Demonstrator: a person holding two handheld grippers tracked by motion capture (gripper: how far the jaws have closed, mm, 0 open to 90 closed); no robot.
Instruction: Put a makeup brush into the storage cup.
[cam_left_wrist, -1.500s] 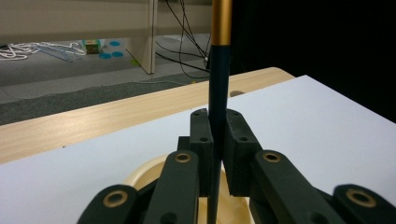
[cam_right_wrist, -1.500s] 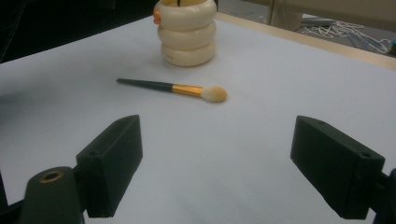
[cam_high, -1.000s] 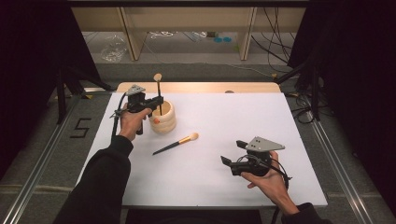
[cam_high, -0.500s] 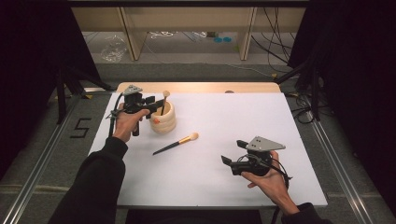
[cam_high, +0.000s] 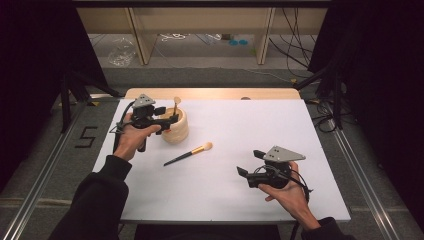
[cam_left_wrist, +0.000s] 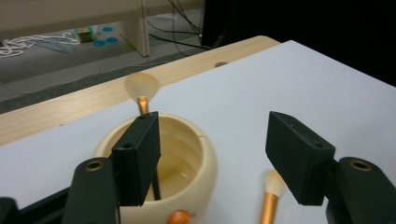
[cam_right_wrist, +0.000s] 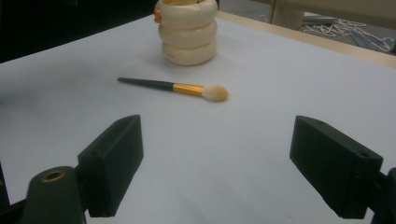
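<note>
- One brush (cam_high: 176, 105) stands tilted in the cup (cam_high: 176, 128) at the table's (cam_high: 260, 130) far left.
- Left gripper (cam_high: 172, 119) hovers at the cup's rim, jaws apart, one beside the handle.
- Second brush (cam_high: 189, 154) lies just beside the cup.
- Right gripper (cam_high: 242, 172) hangs open, well apart.

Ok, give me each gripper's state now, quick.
Left gripper: open, holding nothing, one jaw over the cream holder with a brush standing in it.
Right gripper: open, holding nothing.
</note>
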